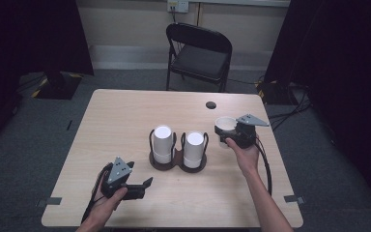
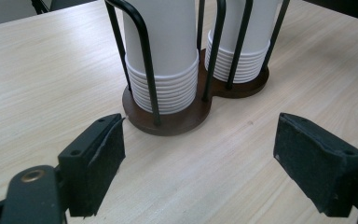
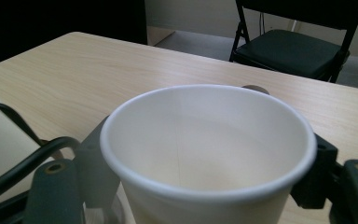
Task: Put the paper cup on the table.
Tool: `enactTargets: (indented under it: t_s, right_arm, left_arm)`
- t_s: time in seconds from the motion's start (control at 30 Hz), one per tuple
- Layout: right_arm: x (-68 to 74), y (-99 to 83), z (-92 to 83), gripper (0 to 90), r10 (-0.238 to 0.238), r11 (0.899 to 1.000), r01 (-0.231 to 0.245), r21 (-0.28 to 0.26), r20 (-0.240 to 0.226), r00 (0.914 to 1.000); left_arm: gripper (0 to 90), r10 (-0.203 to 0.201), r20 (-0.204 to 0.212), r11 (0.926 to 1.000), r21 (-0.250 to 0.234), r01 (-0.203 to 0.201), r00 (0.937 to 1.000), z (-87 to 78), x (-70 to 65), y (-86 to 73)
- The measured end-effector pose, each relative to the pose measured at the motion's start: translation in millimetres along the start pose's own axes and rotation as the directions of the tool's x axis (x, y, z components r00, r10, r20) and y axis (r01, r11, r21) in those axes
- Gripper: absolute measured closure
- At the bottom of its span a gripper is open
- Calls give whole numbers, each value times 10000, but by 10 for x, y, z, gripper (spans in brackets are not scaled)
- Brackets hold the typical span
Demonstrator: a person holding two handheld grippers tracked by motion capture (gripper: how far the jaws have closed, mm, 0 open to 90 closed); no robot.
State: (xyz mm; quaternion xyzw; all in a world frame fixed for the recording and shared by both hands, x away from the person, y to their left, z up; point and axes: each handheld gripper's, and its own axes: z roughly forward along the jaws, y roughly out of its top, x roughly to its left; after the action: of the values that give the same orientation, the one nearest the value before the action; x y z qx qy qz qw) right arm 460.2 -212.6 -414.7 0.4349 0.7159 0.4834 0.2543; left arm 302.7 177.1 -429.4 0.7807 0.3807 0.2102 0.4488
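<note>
Hidden or cut off: in the right gripper view the paper cup (image 3: 208,154) runs off the bottom edge, so its base cannot be seen, and it covers most of both jaws. In the left gripper view the tops of both cup stacks are cut by the upper edge of the frame.
Hard to make out: in the high view the right gripper's jaws lie under its grey plate and the cup, too small to read there.
Right gripper (image 1: 235,133): right of centre in the high view, held in the person's right hand (image 1: 245,157). Its jaws press against opposite sides of the single white cup, one at the lower left and one at the lower right of its own view.
Paper cup: upright, mouth open upward, empty inside, sitting between the right jaws, just right of the holder in the high view.
Left gripper (image 1: 136,187): lower left of the high view, in the left hand (image 1: 107,202). Its jaws stand wide apart with nothing between them but bare table (image 2: 37,70).
Cup holder (image 1: 177,162): dark double base with black wire uprights at the table's centre, carrying the left cup stack (image 1: 163,143) and the right cup stack (image 1: 194,148).
Holder and left jaws: the base lies beyond the jaw tips, apart from them.
Background: a black folding chair (image 1: 199,52) at the top centre.
</note>
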Motion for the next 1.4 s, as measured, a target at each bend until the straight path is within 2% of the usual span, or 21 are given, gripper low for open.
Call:
enactTargets:
  t_s: [0.33,0.4,0.73,1.0,1.07,1.4]
  right_arm:
    - [-59,-67,274,251,100,9998,-105,171,288,9995]
    - [-66,-85,326,250,122,9997,-127,186,294,9995]
    - [-81,-186,518,243,327,9989,-338,335,322,9989]
    - [-102,-236,560,239,330,9988,-341,346,336,9989]
    - [-99,-254,558,237,313,9986,-327,407,341,9989]
    - [-100,-339,520,234,321,9987,-331,379,264,9991]
  left_arm:
    - [180,-9,31,10000,4,9,10000,11,2,-9]
    - [182,122,26,9999,42,-122,9999,11,6,-10]
    - [187,-7,61,10000,17,7,10000,13,6,-23]
    - [191,68,-17,10000,35,-68,10000,9,15,-24]
    - [192,-32,29,10000,10,32,10000,12,14,-27]
    - [193,4,50,10000,26,-5,10000,11,15,-24]
